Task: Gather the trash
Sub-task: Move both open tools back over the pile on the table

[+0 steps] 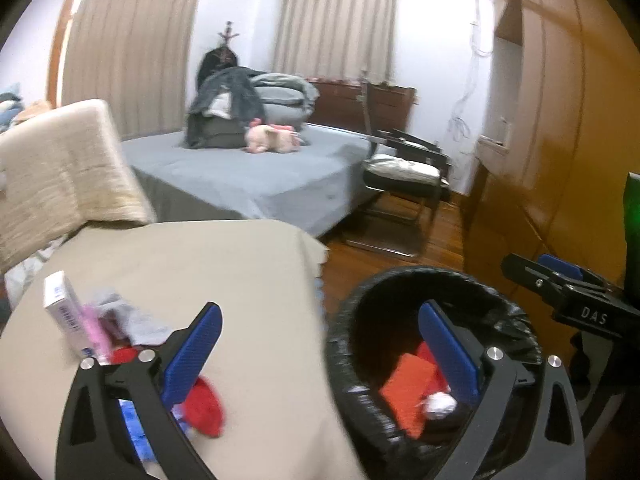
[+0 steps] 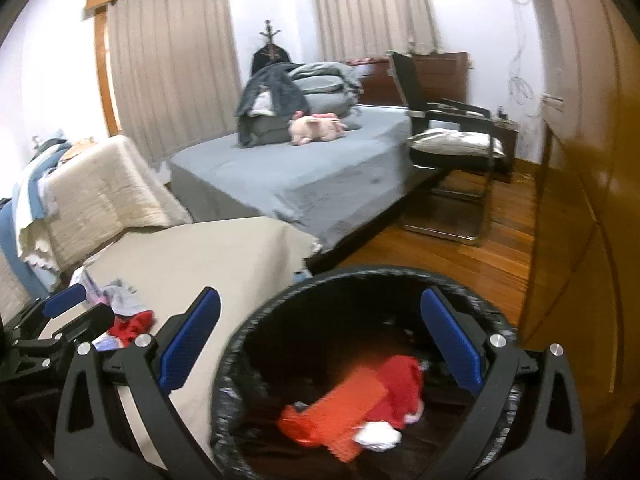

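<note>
The left gripper (image 1: 320,344) has its blue-padded fingers spread wide and holds nothing; its left finger hangs over the beige cloth-covered table (image 1: 224,272), its right finger over the mouth of the round bin lined with a black plastic bag (image 1: 340,344), which stands just beside the table's right edge. The right gripper (image 2: 320,336) is likewise spread wide and empty, positioned over the same black-lined bin (image 2: 232,360). Inside the bin, the right wrist view gives the fuller account: an orange-red ridged flat piece (image 2: 344,412), a red cloth-like item (image 2: 400,384) and a crumpled white wad (image 2: 378,436); the left wrist view shows only part of these past its own finger. Trash remaining on the table lies at its near left: a white upright carton with blue print (image 1: 66,316), a pink packet (image 1: 94,328), a grey crumpled sheet (image 1: 132,316) and a red soft item (image 1: 206,404) close beneath the left gripper's left finger (motion blur prevents finer identification). The left view alone shows the carton clearly; the right view shows that heap only partly, behind the other gripper. Beyond the table are a bed with a grey sheet (image 2: 304,176), a pink plush toy (image 2: 316,128) on it, and a black chair with a pale cushion (image 2: 452,140) on the wooden floor (image 2: 460,264).
</note>
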Available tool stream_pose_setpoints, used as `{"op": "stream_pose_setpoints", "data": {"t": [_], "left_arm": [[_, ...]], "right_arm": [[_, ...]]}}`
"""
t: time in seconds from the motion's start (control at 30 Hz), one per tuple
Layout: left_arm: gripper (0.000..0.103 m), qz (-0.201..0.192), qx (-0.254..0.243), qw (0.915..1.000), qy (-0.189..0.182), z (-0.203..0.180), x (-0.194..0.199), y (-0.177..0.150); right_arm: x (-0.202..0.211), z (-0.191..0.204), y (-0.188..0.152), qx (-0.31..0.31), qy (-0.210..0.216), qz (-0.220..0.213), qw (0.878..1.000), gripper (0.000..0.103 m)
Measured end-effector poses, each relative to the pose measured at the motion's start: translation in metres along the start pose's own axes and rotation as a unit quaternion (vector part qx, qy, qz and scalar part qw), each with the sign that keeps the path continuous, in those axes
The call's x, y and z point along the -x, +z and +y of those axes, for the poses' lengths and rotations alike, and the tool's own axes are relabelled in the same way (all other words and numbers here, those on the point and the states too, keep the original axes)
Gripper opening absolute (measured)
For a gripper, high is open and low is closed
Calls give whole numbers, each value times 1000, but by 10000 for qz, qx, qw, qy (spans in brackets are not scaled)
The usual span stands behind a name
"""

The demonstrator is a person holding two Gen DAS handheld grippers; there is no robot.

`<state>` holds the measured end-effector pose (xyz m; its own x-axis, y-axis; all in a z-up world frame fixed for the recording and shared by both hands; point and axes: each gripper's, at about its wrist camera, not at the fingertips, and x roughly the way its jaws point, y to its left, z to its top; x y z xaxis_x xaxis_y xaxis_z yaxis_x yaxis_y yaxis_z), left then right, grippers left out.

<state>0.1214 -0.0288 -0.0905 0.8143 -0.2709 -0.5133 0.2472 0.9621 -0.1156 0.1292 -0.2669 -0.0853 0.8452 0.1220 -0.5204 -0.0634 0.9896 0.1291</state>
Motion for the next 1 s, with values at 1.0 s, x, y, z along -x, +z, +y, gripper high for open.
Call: {"op": "stream_pose_setpoints", "data": {"t": [1.0], "left_arm": [[89,390,804,9846,1502,136,43,-69]], "right_arm": [[-66,153,-38,924,987,503,9895,97]]}}
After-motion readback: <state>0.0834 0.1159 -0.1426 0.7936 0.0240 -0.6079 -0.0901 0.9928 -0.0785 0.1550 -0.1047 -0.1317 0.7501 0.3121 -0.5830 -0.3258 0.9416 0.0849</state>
